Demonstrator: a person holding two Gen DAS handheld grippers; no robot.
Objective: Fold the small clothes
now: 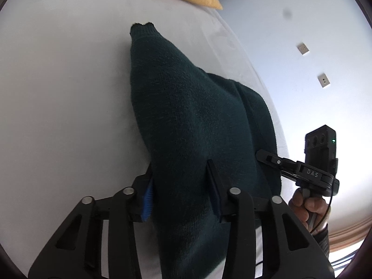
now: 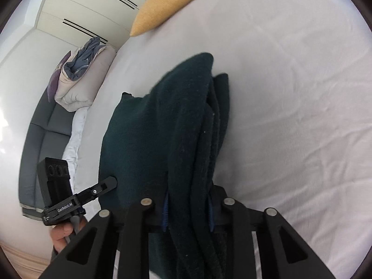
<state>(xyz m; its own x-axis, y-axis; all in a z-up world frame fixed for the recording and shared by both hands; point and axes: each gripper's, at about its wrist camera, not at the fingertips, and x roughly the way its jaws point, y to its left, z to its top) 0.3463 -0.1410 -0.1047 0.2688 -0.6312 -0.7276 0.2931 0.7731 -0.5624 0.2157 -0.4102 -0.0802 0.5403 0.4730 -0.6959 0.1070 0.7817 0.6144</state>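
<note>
A dark green knitted sweater (image 1: 190, 116) hangs lifted over the white bed sheet (image 1: 58, 81), its far end with a sleeve cuff trailing onto the sheet. My left gripper (image 1: 181, 186) is shut on one bunched edge of it. My right gripper (image 2: 188, 209) is shut on another bunched edge of the sweater (image 2: 176, 127), with several folds between the blue pads. Each gripper shows in the other's view: the right one (image 1: 274, 160) at the sweater's right edge, the left one (image 2: 102, 186) at its left edge.
A yellow cushion (image 2: 167, 2) lies at the far end of the bed. A grey sofa (image 2: 41, 139) with a rolled duvet (image 2: 79, 81) stands beside the bed, white wardrobes behind. A white wall with two sockets (image 1: 323, 80) is on the other side.
</note>
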